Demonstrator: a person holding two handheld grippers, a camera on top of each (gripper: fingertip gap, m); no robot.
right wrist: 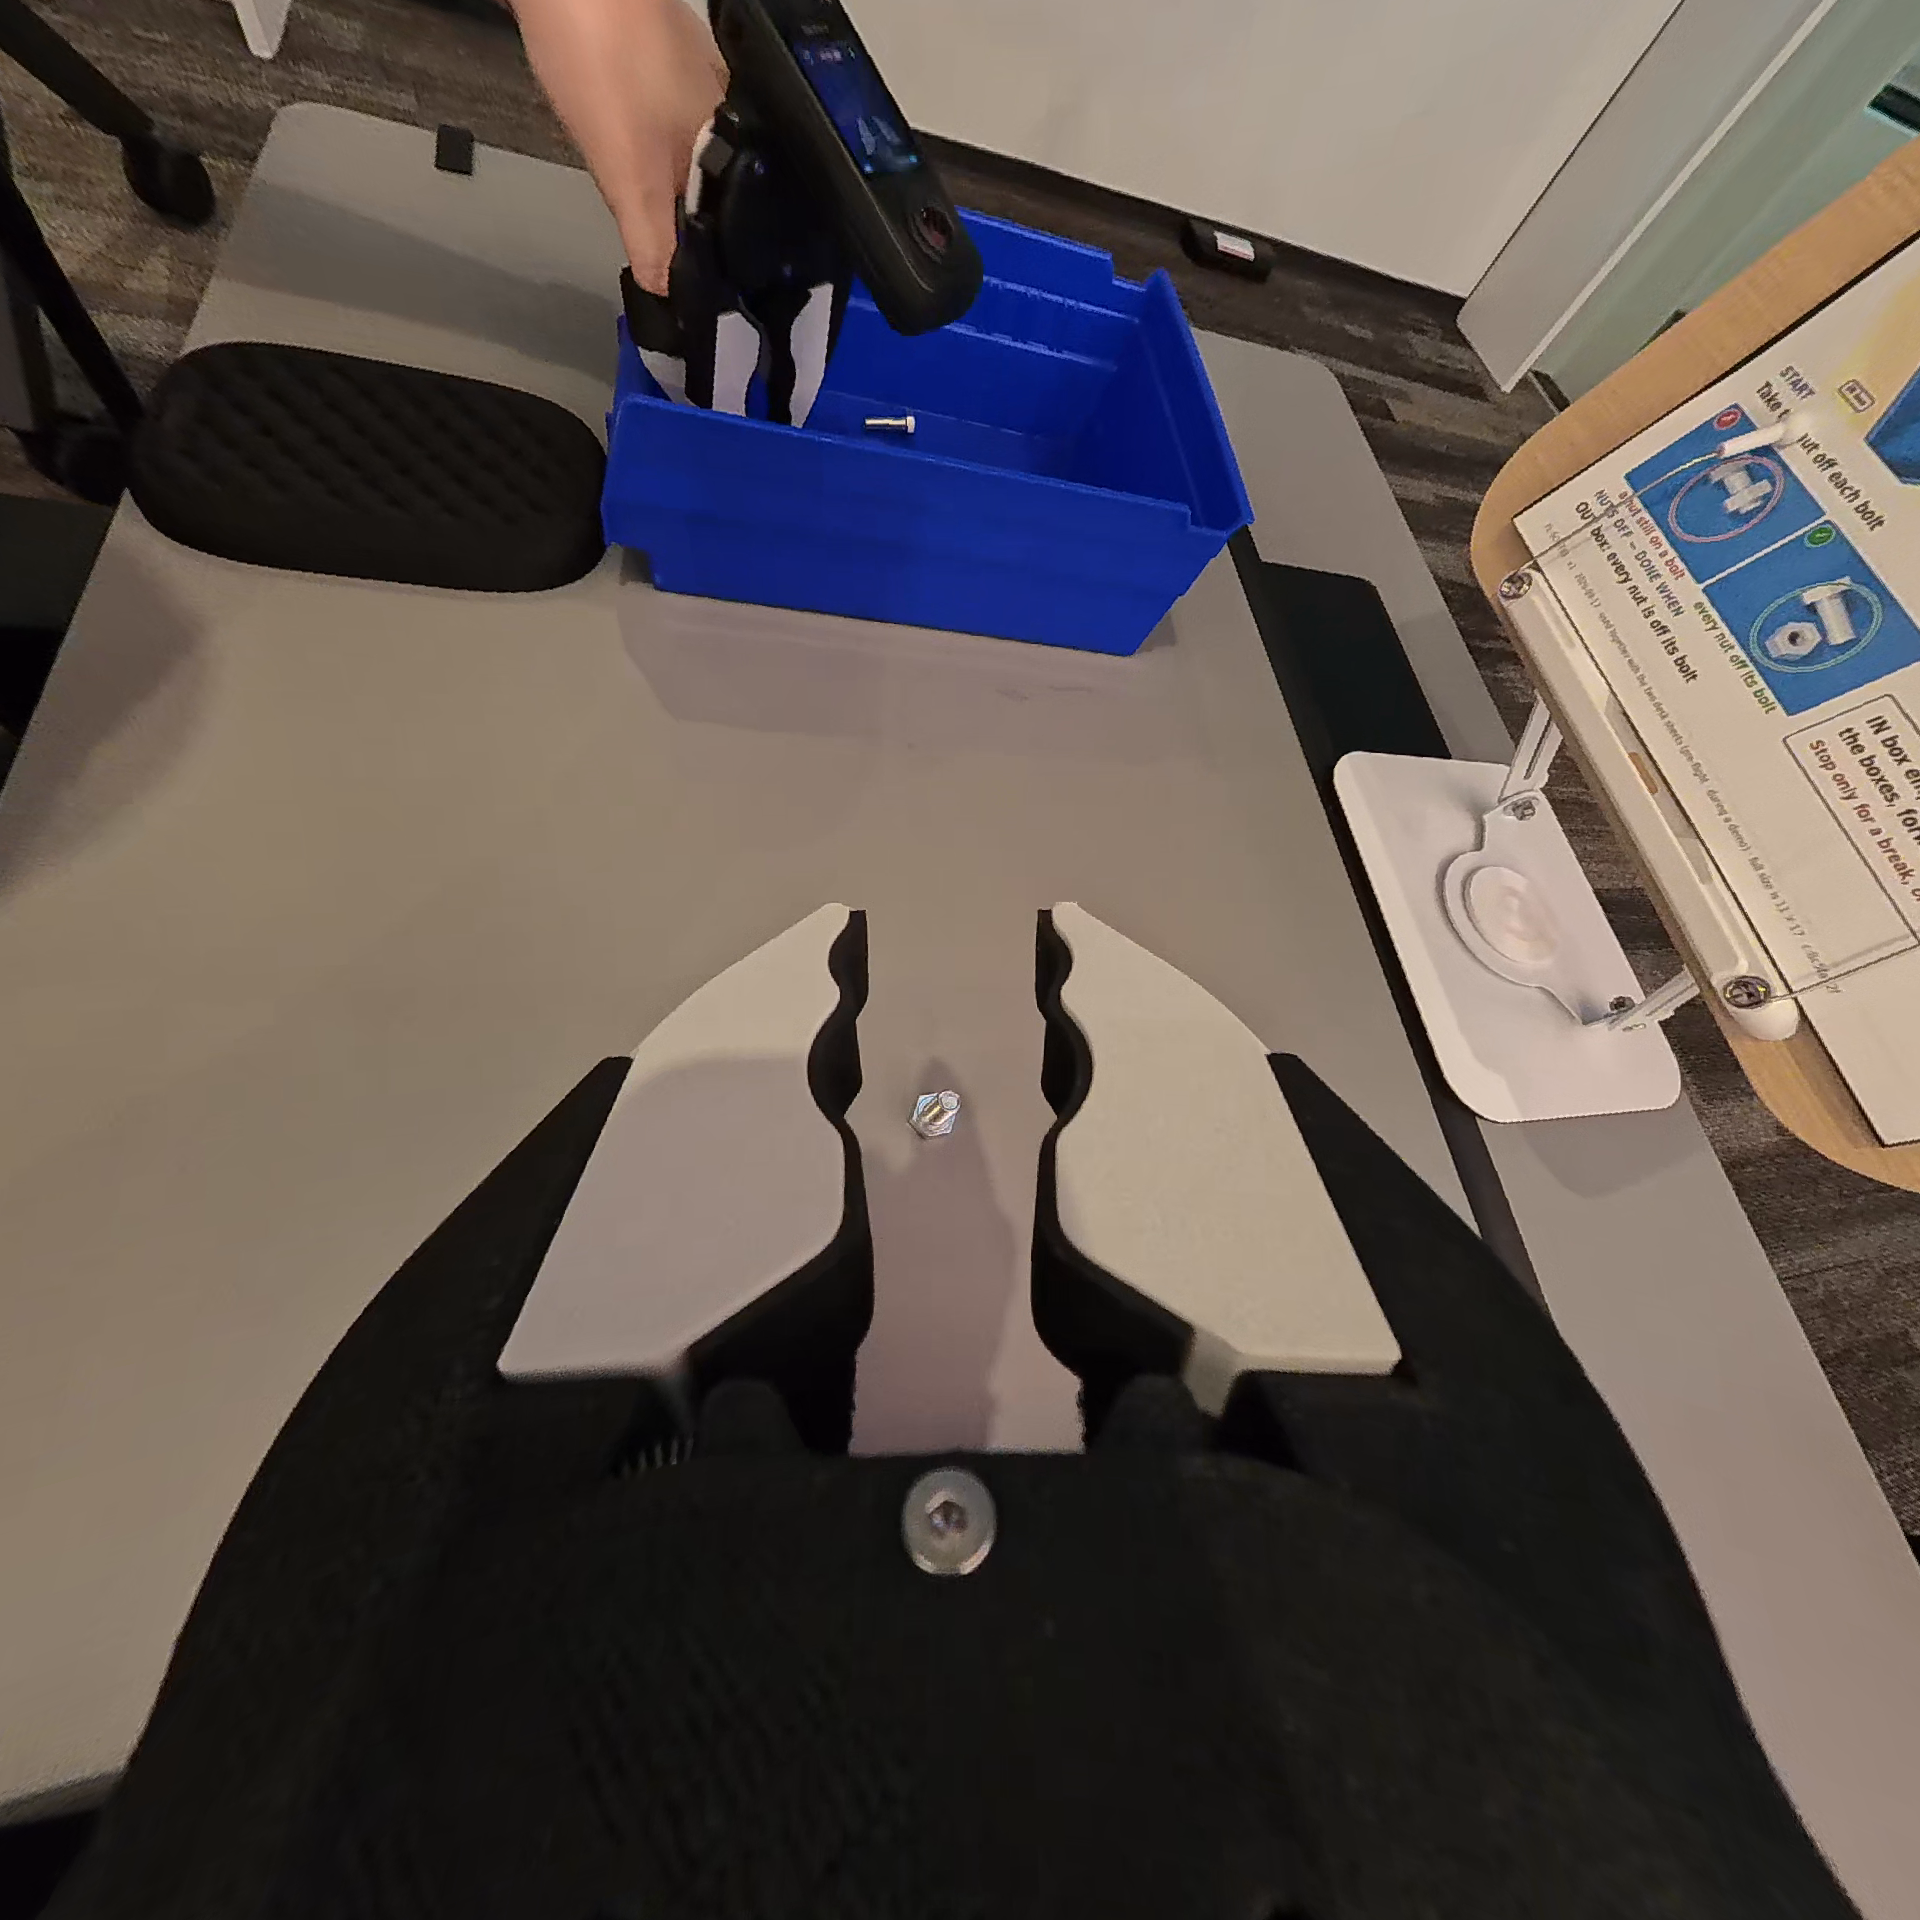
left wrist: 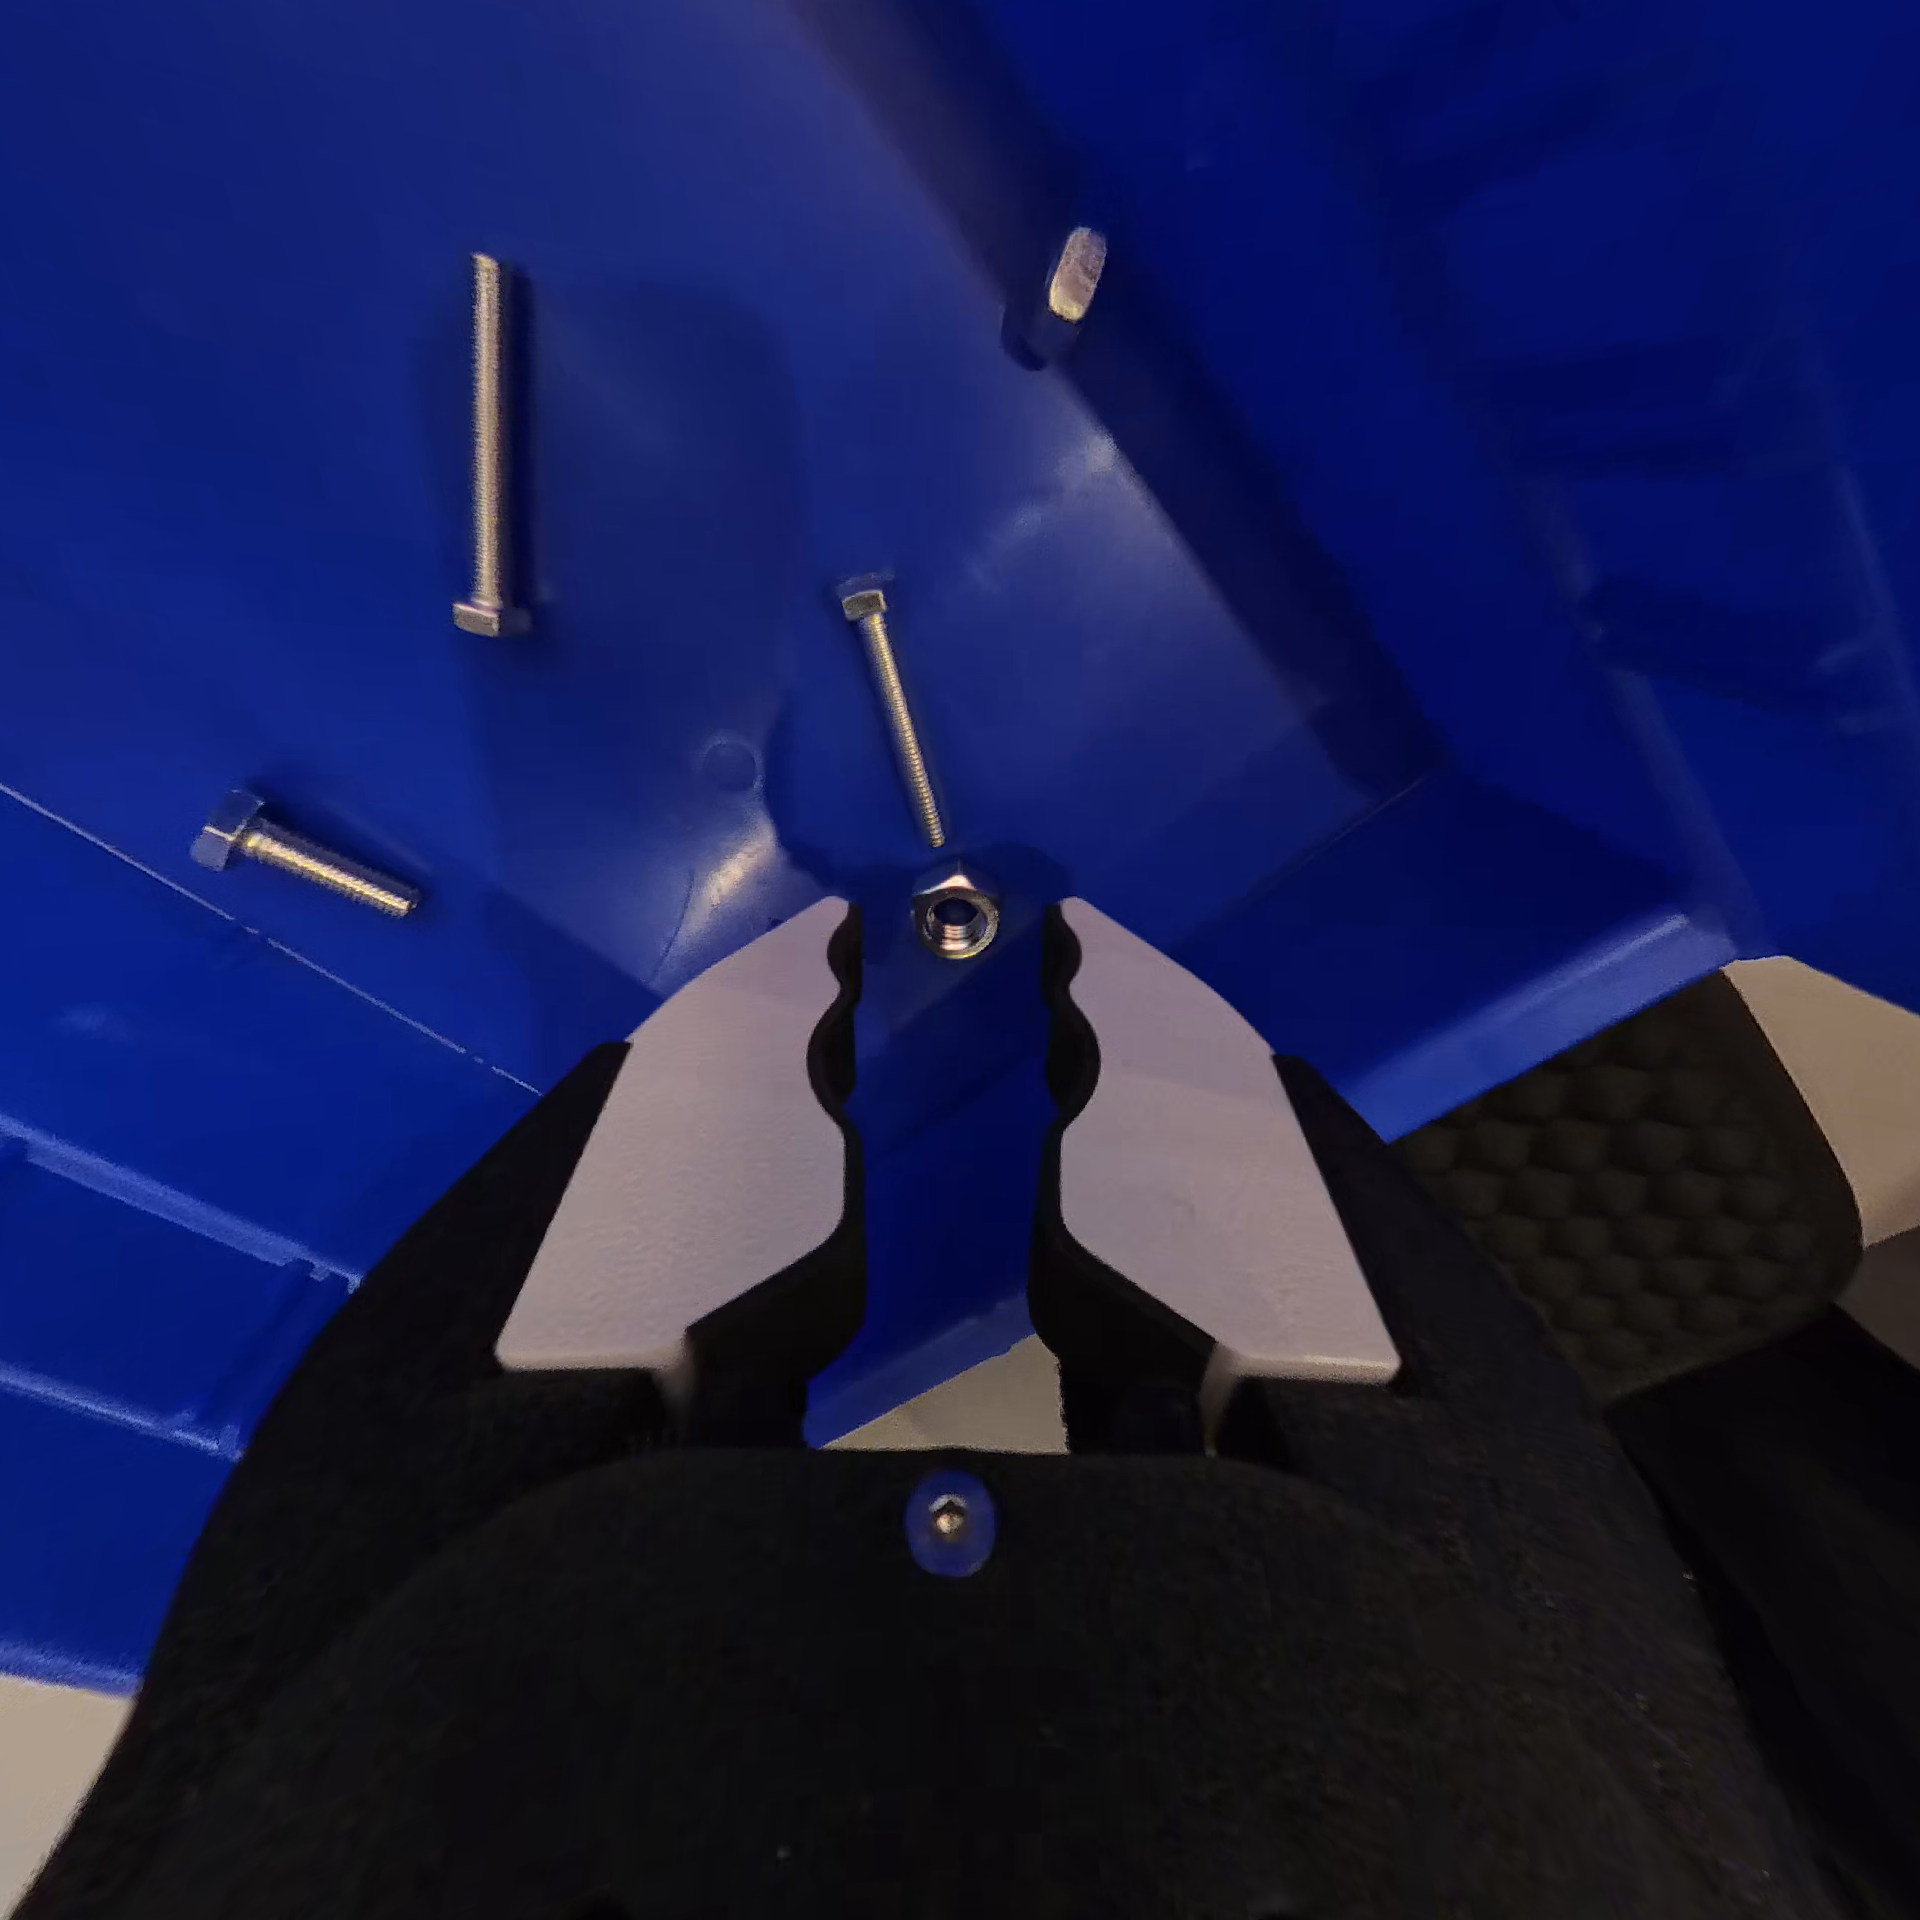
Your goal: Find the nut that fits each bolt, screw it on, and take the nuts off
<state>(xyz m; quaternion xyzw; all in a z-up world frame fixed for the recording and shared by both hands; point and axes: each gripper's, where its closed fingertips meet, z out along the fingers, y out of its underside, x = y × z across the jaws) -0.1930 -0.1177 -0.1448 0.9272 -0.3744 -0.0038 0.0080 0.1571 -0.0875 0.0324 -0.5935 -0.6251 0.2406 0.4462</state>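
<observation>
Inside blue bin [left wrist: 1247,623], left tool [left wrist: 954,914] spread round nut [left wrist: 953,914] (bolts nearby), right tool [right wrist: 951,925] spread.

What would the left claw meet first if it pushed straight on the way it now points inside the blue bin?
Most likely the hex nut, lying just past the open left claw on the blue bin floor; the thin bolt lies beyond it.

1. A bin [right wrist: 914,540] is sitting at the table's [right wrist: 416,831] far edge, with a pad [right wrist: 364,468] touching its left side.
2. A short bolt [right wrist: 933,1114] is standing alone near the table's middle.
3. Inside the bin, three bolts [left wrist: 488,447] [left wrist: 894,707] [left wrist: 301,854] and a nut [left wrist: 954,916] are lying on its floor.
4. A stand [right wrist: 1507,935] is sitting off the table's right edge.
</observation>
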